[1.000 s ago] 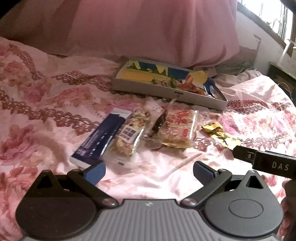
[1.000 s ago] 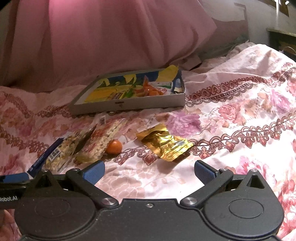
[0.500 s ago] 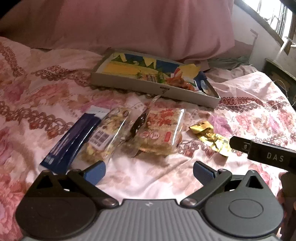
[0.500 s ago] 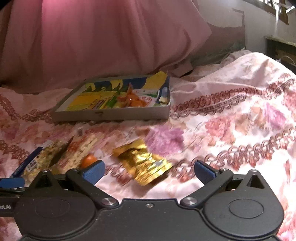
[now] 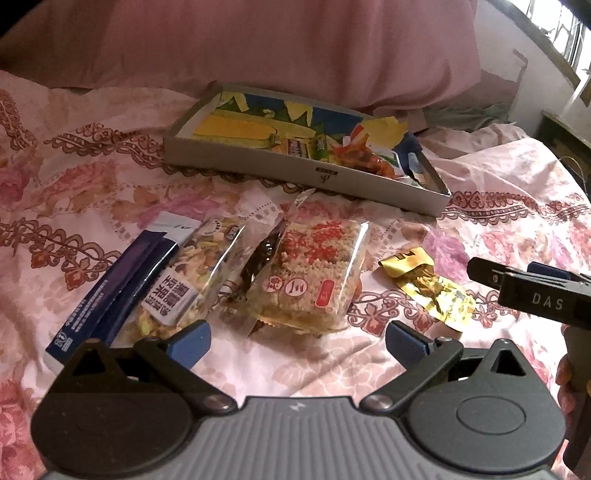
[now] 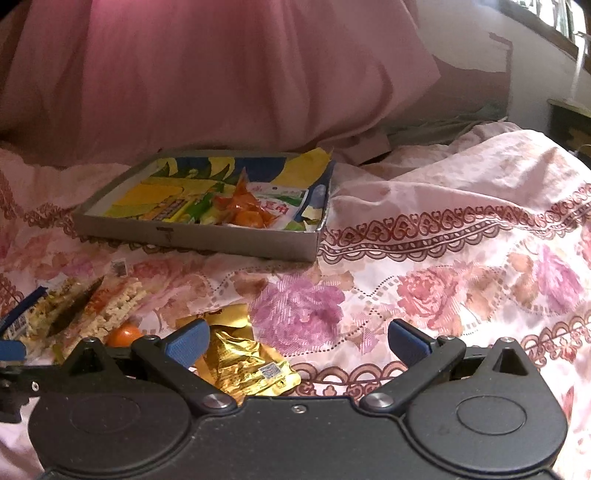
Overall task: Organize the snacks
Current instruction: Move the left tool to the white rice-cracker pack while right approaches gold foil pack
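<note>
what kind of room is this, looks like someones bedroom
Most likely a bedroom. The snacks and the shallow cardboard tray lie on a floral bedsheet, a big pink pillow is heaped behind them, and a window shows at the upper right.

Floral pink bedsheet (image 5: 498, 206), plain pink pillow (image 6: 221, 74) behind.

gold packet (image 6: 243, 363) lies between spread jaws; bedspread (image 6: 443, 295) rightward lies open.
</note>
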A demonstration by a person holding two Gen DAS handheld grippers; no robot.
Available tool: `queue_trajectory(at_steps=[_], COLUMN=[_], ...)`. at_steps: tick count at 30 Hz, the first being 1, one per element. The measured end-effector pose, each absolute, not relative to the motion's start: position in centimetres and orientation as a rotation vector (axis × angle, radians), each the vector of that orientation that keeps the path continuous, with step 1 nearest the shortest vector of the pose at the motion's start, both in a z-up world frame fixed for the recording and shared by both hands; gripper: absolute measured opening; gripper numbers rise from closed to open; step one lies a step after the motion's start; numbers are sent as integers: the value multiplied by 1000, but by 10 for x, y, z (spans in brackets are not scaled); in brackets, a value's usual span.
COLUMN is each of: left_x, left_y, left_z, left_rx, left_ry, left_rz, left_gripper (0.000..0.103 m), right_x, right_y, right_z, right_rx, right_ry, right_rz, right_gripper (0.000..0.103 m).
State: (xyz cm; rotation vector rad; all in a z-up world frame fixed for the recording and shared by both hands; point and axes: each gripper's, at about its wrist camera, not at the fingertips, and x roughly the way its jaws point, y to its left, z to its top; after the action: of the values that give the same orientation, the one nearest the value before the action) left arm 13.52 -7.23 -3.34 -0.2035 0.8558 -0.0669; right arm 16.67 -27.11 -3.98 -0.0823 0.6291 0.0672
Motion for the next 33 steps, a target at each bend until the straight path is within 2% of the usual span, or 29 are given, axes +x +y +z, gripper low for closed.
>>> queue_trajectory(at_steps=[9, 21, 33], left_x=[150, 174, 196], left_y=[-77, -75, -87], left_z=[-38, -41, -52], left_rx=[-190, -305, -170], left_ry=[854, 862, 863], left_rz=[-63, -12, -46], left_gripper=[103, 103, 103], right_x=[178, 191, 190], right_y=[-269, -264, -257], right_z=[-54, -70, -78], right_rx=[-94, -124, -146], right_ry=[678, 737, 767], right_rz=[101, 207, 246], right_gripper=[102, 102, 102])
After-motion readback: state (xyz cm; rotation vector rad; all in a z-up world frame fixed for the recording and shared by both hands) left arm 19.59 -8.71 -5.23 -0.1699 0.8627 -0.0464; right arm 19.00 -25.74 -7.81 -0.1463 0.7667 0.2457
